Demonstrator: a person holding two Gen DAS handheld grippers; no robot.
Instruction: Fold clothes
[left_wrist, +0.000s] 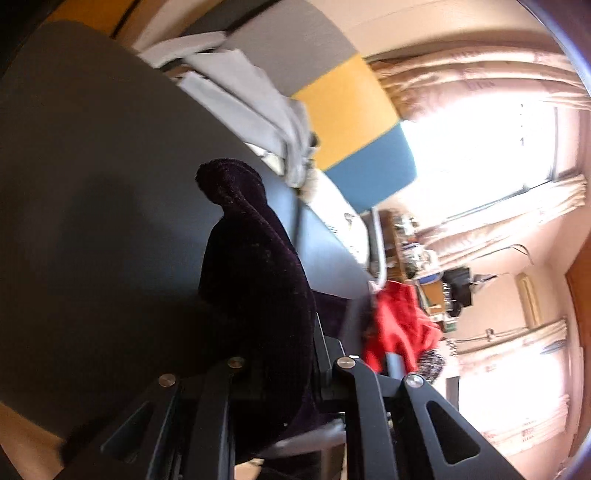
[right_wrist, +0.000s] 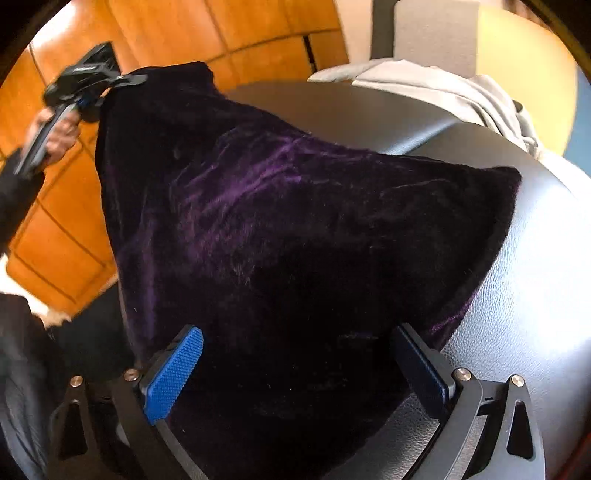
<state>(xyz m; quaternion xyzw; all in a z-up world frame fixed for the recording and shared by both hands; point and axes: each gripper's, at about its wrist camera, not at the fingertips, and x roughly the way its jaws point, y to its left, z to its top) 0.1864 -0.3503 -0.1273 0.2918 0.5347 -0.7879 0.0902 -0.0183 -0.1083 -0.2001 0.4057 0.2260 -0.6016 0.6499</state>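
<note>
In the right wrist view, the right gripper (right_wrist: 295, 365) sits nearest, its fingers spread wide: the blue-padded finger (right_wrist: 173, 373) at 7 o'clock and the other finger (right_wrist: 421, 363) at 5 o'clock. Both lie on or just over the near edge of the purple velvet garment (right_wrist: 280, 221), with cloth filling the gap between them; they are not pinching it. The garment spreads across the dark table (right_wrist: 524, 295), its right corner reaching toward 3 o'clock, and rises as a sloping sheet toward 10 o'clock. There the left gripper (right_wrist: 122, 79) pinches the garment's upper corner, lifted clear of the table. A hand (right_wrist: 55, 138) wraps the gripper's handle at 9 o'clock, and a dark sleeve (right_wrist: 14, 192) runs down toward the left edge. Beyond the table, at 1 o'clock, a grey garment (right_wrist: 443, 88) lies bunched at the far rim, with orange wooden panelling (right_wrist: 221, 33) behind.

In the left wrist view, which is strongly tilted, the fingers are pressed together on a fold of the purple cloth that stands up from the linkage at 6 o'clock toward the centre. The dark table fills 9 o'clock. Farther off, the grey garment lies at 12 o'clock, a red cloth (left_wrist: 399, 325) at 4 o'clock, and a bright curtained window (left_wrist: 480, 147) at 2 o'clock.
</note>
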